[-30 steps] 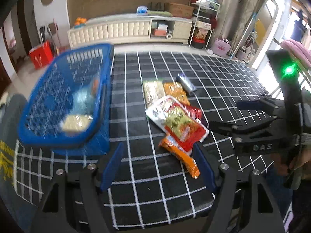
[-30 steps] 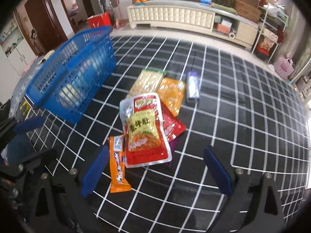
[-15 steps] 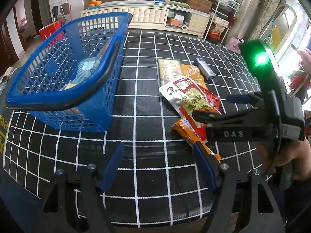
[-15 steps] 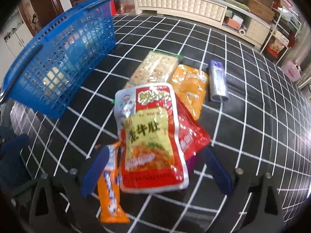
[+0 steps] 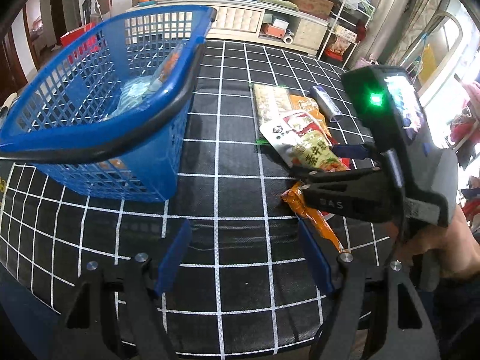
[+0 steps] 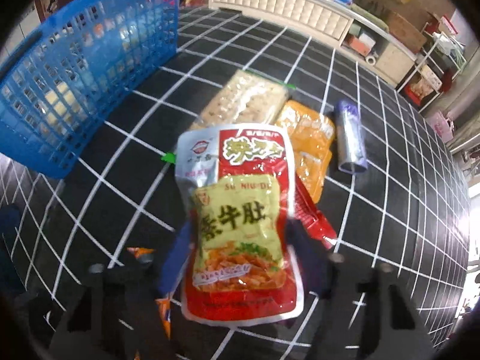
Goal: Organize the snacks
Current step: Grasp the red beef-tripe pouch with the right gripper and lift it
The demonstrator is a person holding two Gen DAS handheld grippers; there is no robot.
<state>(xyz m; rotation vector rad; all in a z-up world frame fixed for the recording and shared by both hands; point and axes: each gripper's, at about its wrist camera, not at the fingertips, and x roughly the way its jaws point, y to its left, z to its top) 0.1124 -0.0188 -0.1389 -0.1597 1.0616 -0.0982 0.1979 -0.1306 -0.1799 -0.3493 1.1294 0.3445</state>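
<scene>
A red and yellow snack packet (image 6: 237,225) lies on top of the snack pile on the black checked cloth (image 6: 390,210). My right gripper (image 6: 240,240) has its blue fingers pressed against both sides of this packet (image 5: 312,153). Under and around it lie an orange stick packet (image 5: 315,222), a cracker pack (image 6: 246,99), an orange packet (image 6: 309,138) and a silver-purple tube (image 6: 351,138). The blue basket (image 5: 105,147) stands on the left with several snacks inside. Near the front edge, my left gripper (image 5: 243,225) hangs open over bare cloth.
A person's hand (image 5: 435,240) holds the right gripper (image 5: 339,165) at the right of the left wrist view. Beyond the table are a white sideboard (image 5: 240,18) and shelves (image 5: 348,30). The table's front edge runs just under the left gripper.
My right gripper came down onto the pile and its fingers closed in around the red and yellow packet. The left gripper dropped lower and nearer the basket, staying open.
</scene>
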